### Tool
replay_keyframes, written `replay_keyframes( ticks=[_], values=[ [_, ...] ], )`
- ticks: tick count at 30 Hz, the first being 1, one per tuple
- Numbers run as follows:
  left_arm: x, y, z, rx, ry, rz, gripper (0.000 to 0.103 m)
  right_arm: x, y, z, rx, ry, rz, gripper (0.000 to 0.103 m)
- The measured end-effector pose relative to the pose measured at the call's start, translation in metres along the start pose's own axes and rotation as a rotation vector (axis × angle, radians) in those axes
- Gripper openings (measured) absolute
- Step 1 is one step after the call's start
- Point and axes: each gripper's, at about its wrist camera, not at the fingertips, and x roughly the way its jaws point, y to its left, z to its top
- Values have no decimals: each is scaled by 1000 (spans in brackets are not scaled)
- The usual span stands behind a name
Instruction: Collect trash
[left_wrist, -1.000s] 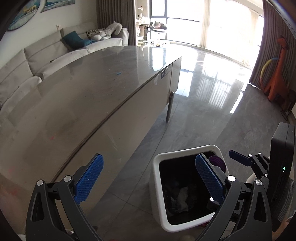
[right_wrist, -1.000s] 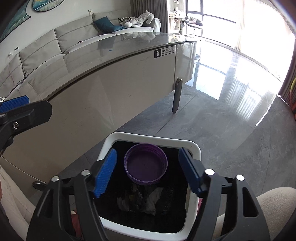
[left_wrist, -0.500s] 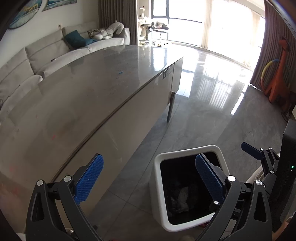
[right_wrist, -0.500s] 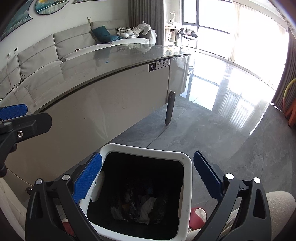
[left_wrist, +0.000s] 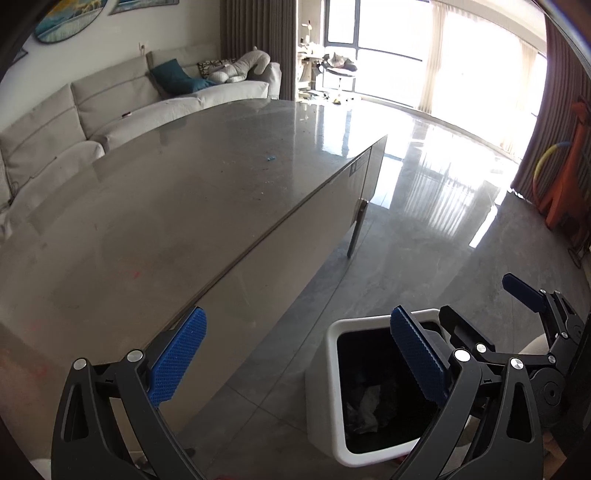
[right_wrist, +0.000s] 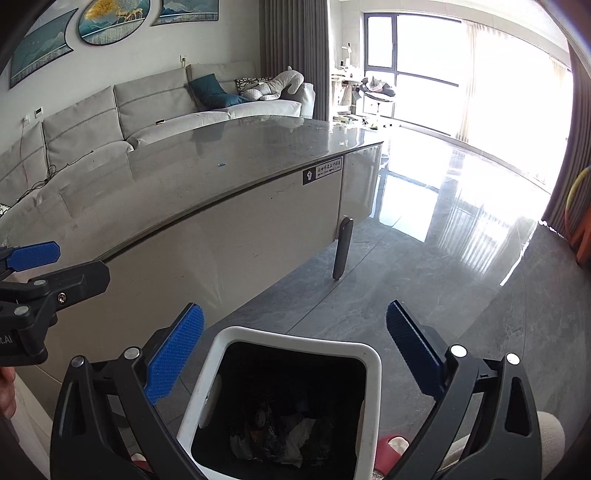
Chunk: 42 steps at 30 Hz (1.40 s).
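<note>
Left gripper (left_wrist: 295, 354) hangs over the table (left_wrist: 155, 206) edge, jaws wide apart, nothing between them. Right gripper (right_wrist: 293, 354) hangs above the bin (right_wrist: 373, 365), tilted down toward its mouth, jaws wide apart and bare. In the right wrist view the left gripper shows at 9 o'clock.

Bin: white rim, black liner, standing on the floor (right_wrist: 424, 280) beside the table's long side. At its bottom lies crumpled trash (right_wrist: 284, 439), white paper among darker scraps. One small blue scrap (left_wrist: 270, 159) lies on the tabletop, well apart from both grippers.
</note>
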Motion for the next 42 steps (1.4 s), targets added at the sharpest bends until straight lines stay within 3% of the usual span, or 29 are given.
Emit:
replay_keyframes(
  ticks=[4, 12, 23, 31, 42],
  values=[
    [-14, 24, 9, -44, -41, 50, 98, -5, 20, 28, -45, -54, 39, 98],
    [-55, 96, 25, -133, -121, 237, 98, -9, 88, 76, -152, -147, 158, 98],
    [-88, 182, 28, -263, -174, 359, 98, -9, 177, 110, -224, -218, 216, 99],
    [-94, 212, 30, -290, -174, 397, 98, -8, 207, 117, -222, -206, 257, 99],
    [-96, 211, 27, -278, -176, 399, 98, -12, 214, 122, -209, -220, 250, 99]
  ],
)
